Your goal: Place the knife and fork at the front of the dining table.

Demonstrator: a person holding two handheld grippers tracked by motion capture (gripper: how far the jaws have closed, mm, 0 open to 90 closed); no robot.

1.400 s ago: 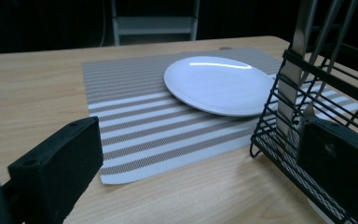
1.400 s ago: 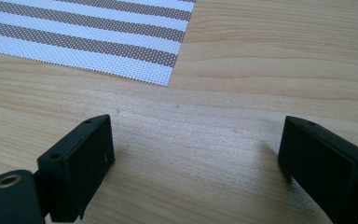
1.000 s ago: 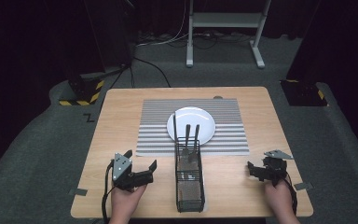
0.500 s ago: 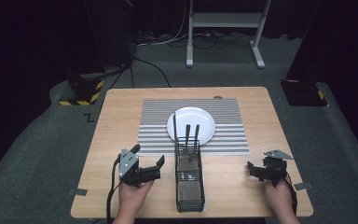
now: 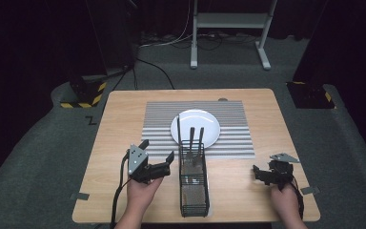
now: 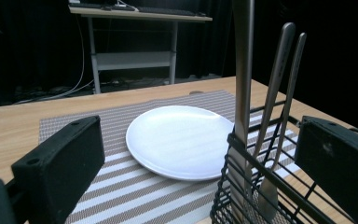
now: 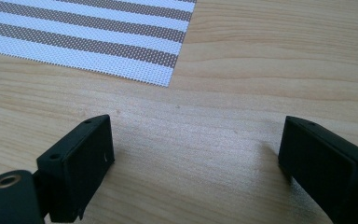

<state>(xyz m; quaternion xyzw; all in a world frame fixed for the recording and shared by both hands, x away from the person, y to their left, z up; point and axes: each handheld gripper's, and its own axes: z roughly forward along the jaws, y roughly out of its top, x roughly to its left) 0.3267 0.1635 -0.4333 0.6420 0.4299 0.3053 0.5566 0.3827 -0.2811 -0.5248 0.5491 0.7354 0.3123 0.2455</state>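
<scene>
A wooden desk (image 5: 124,119) was seen from above, with a striped placemat (image 5: 162,119) laid across its middle. A white plate (image 5: 195,125) lay on the placemat. Just in front of the plate, toward the person, stood a black wire cutlery basket (image 5: 193,188), with its far end on the placemat's near edge and the rest on bare wood. Three metal utensil handles (image 5: 191,138) stood upright in the far end of the basket, and their tops were seen against the plate.

The left gripper (image 5: 158,157) was held just to the left of the basket's far end, raised above the desk, with its jaws spread wide and nothing between them. In the left gripper view, the basket's corner and the utensil handles were seen between the jaws, nearer the right one, and the plate lay beyond them. No contact with the basket could be made out.

The right gripper (image 5: 257,172) was held low near the desk's front right corner, well apart from the basket. Its jaws were also spread wide, and only bare wood and a corner of the placemat were seen past them in the right gripper view.

Beyond the desk, dark carpet, loose cables (image 5: 171,43), the legs of a grey stand (image 5: 228,28) and yellow-and-black striped blocks (image 5: 83,98) were seen.
</scene>
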